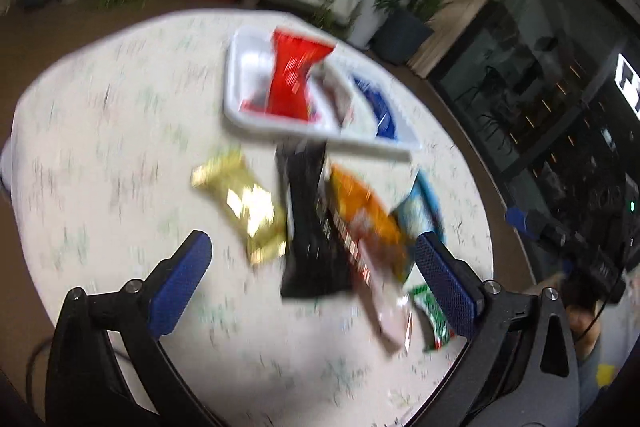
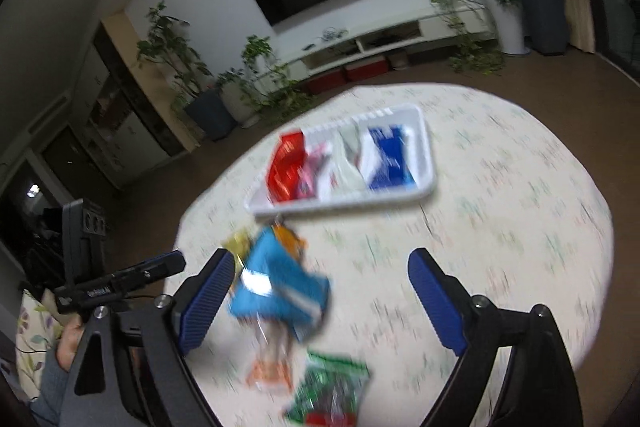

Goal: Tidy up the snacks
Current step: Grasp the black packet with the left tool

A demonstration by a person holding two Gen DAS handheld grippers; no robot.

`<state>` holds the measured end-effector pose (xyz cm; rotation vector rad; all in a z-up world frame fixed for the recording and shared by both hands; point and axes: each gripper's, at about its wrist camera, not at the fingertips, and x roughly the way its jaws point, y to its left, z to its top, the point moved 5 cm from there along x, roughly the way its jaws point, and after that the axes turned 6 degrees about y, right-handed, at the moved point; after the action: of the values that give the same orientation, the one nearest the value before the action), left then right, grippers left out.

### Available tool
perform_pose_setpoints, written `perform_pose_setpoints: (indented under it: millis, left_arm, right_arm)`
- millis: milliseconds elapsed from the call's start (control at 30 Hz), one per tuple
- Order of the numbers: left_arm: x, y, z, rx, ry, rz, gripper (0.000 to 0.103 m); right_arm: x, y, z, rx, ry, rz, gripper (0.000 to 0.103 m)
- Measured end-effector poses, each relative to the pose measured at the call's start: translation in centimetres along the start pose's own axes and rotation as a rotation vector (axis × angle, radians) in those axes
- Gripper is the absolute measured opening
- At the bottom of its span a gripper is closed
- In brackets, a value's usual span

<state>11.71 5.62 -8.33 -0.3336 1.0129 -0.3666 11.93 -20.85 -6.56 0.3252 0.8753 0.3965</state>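
Note:
A white tray (image 1: 236, 95) on the round table holds a red packet (image 1: 292, 79), a blue packet (image 1: 378, 107) and pale packets between them. It also shows in the right wrist view (image 2: 424, 147). In front of it lie a gold packet (image 1: 244, 203), a black packet (image 1: 308, 223), an orange packet (image 1: 364, 215), a light blue packet (image 2: 280, 287) and a green packet (image 2: 332, 391). My left gripper (image 1: 312, 267) is open above the loose packets. My right gripper (image 2: 320, 287) is open over the light blue packet. Both views are motion-blurred.
The round table (image 2: 520, 207) has a pale patterned cloth. Potted plants (image 2: 256, 75), a low white TV bench (image 2: 360, 47) and a wall screen stand beyond it. The left gripper's handle (image 2: 120, 279) shows at the table's left edge.

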Motion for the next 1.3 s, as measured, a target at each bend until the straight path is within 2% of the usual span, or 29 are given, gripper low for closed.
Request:
perform_pose_setpoints:
  millis: [100,233,367,467,567,700,1000,1300]
  left_arm:
    - [0.8,0.6,-1.8,-0.045,0.034,0.007,0.103]
    - [1.1,0.4,-3.2,-0.03,0.051,0.031,0.103]
    - [1.4,-0.4,-2.9,0.009,0.052,0.027,0.102]
    - [1.8,-1.1,-1.3,0.052,0.061,0.05,0.099]
    - [2.7,-1.6,0.6,0.078,0.076,0.047,0.088]
    - [4.9,-1.8,2.8,0.111,0.129,0.062,0.061]
    - [7.8,-0.6,4.2,0.137,0.201,0.108,0.054]
    - [10.7,-1.3,5.5,0.23,0.267,0.168,0.033]
  right_arm:
    - [0.4,-0.2,-2.4,0.016,0.038,-0.013,0.09]
    - [0.9,0.2,-4.5,-0.001,0.064,-0.048,0.09]
    - [1.4,1.2,-6.0,-0.025,0.077,-0.038,0.09]
    - [1.7,1.7,-6.6,-0.041,0.084,-0.033,0.088]
    - [1.7,1.9,-6.7,-0.05,0.081,-0.034,0.085]
    - [1.6,1.9,-6.5,-0.057,0.074,-0.037,0.082]
    - [1.8,1.8,-6.6,-0.056,0.079,-0.03,0.079]
    - [2.1,2.0,-6.8,-0.057,0.092,-0.022,0.077]
